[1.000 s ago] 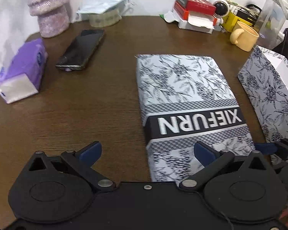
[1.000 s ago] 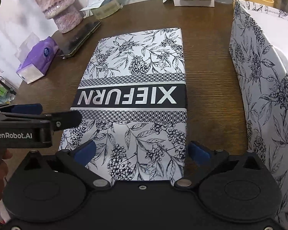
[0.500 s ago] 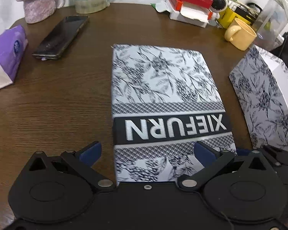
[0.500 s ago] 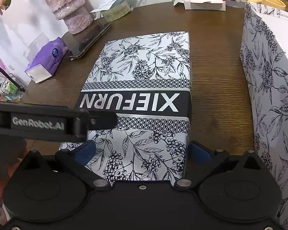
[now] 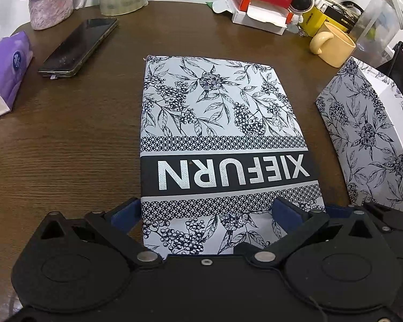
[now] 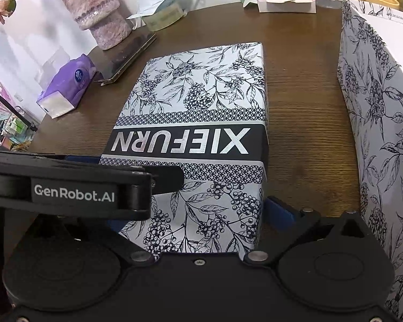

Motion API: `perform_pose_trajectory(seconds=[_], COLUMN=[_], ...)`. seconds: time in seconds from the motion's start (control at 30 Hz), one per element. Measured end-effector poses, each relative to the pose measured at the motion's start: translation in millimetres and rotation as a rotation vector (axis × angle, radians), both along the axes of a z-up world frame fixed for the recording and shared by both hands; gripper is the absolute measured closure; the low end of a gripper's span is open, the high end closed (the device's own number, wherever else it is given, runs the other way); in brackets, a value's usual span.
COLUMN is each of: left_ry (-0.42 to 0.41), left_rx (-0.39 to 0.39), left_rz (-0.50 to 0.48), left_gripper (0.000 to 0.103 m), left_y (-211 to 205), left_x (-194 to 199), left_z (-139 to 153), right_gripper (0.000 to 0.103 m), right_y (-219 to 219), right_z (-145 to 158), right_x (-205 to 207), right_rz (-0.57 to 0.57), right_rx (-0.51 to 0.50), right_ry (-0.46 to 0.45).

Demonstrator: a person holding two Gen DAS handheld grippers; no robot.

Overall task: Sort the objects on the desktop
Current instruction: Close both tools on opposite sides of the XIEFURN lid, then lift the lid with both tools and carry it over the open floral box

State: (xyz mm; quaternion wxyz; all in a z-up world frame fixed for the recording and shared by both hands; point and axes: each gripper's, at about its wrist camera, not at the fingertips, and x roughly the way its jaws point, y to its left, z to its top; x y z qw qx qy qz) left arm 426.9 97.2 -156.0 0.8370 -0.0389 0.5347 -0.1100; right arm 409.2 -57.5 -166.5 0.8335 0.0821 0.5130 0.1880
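Both grippers straddle the near end of the patterned lid [image 5: 223,123], which lies flat mid-table; left gripper [image 5: 209,214] and right gripper [image 6: 196,209] stand with fingers apart, unclamped. Squeeze both evenly, lift level, then carry toward the open box [image 5: 373,139] at three o'clock.

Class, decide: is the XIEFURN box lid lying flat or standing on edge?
Flat. The XIEFURN box lid has its printed top facing up and rests on the table.

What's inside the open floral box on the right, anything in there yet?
Only a plain white inner wall shows inside the open floral box. Its near patterned side hides the floor in both views, so contents cannot be told. The XIEFURN lid lies flat beside it.
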Motion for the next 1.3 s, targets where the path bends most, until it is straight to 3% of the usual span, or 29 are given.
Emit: perform_pose_trajectory(seconds=[0.33, 0.63, 1.3], left_ry=[-0.057, -0.122, -0.208], left_rx=[-0.007, 0.019, 0.030], left_rz=[0.009, 0.039, 0.163], left_gripper=[0.000, 0.008, 0.009], left_y=[1.5, 9.0, 4.7], left_x=[-10.8, -30.9, -118.2], left_z=[-0.3, 20.2, 62.9], right_gripper=[0.000, 0.000, 0.000], right_y=[0.4, -7.5, -6.5], right_z=[-1.6, 6.4, 46.8], right_x=[-1.4, -13.0, -79.4], right_rz=[0.003, 0.015, 0.121], right_rx=[0.004, 0.081, 0.135], right_ry=[-0.015, -0.007, -0.088])
